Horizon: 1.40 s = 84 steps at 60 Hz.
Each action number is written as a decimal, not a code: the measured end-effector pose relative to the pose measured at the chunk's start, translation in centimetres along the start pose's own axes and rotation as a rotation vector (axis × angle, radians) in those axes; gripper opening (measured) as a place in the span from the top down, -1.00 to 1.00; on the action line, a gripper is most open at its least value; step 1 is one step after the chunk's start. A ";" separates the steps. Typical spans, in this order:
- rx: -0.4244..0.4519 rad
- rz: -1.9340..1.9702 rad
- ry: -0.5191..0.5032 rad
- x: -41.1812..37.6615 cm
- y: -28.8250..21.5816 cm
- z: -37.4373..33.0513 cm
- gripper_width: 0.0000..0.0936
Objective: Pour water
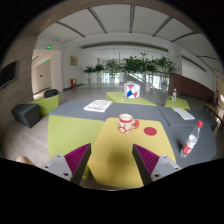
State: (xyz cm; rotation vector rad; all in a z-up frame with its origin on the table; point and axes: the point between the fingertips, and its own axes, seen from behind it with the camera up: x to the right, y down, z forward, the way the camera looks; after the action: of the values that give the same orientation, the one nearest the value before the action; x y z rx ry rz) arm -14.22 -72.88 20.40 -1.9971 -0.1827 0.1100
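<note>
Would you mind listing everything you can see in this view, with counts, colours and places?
cup: one, white with red pattern, on the table straight ahead of the fingers.
coaster: one, red, round, just right of the cup.
bottle: one, clear with red cap, near the table's right edge.
table: one, yellow-green and grey.
papers: one white stack, beyond the cup.
armchairs: dark, left of the table.
potted plants: several, green, far back.
gripper: one, pink pads, fingers open, nothing between them.
</note>
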 end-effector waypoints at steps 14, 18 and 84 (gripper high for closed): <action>-0.080 0.065 0.144 10.9 6.7 0.2 -0.81; -0.099 0.076 0.194 16.3 9.0 0.7 -0.82; 0.118 0.001 0.647 48.9 4.2 12.0 0.29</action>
State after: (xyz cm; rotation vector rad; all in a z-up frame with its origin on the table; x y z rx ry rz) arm 32.36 -55.14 11.76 -1.8172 0.2360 -0.5103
